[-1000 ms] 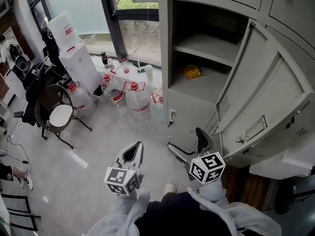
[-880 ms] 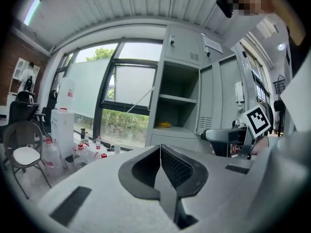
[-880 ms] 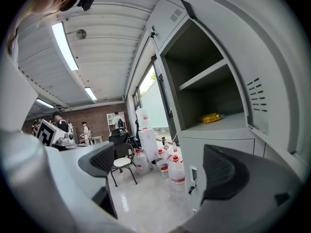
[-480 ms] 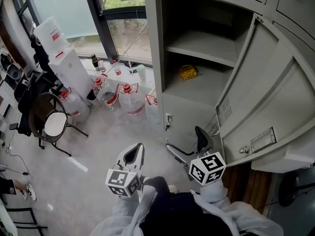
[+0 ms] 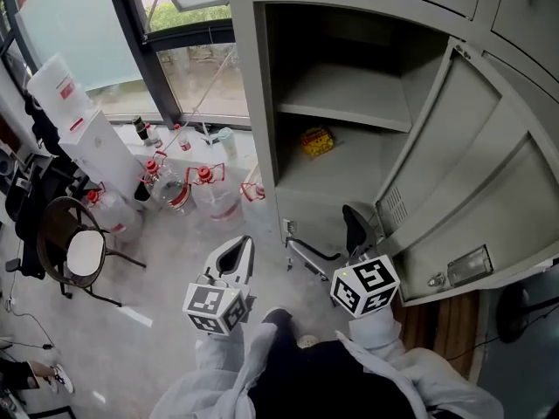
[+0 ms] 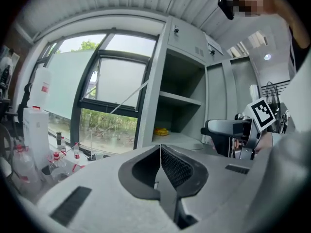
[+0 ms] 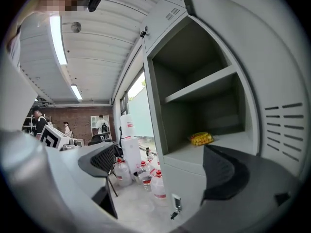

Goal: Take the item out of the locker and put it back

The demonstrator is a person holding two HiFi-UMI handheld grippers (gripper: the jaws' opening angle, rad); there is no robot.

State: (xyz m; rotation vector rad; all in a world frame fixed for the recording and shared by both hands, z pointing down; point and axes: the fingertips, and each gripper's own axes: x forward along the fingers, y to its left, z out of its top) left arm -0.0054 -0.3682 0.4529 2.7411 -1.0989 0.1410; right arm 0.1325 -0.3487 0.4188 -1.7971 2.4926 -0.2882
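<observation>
The grey locker [image 5: 251,77] stands open in front of the person, its door [image 5: 489,173] swung out to the right. The lower shelf [image 5: 358,171] is bare except for a small yellow packet [image 5: 316,140], which lies flat toward the back left, well apart from both tools. Its longer side seems to run roughly across the opening, though it is too small to tell for sure. Water bottles [image 5: 210,195] crowd the floor to the locker's left. The right gripper [image 5: 336,243] hangs just below the shelf edge with its jaws spread wide and nothing between them. It is the nearer of the two, and the packet lies ahead of it, above and a little to the left. The left gripper [image 5: 234,269] sits lower and further left, outside the opening, with its jaws pressed together on nothing. I judge the reach falls to the right one, going up and inward over the shelf.
</observation>
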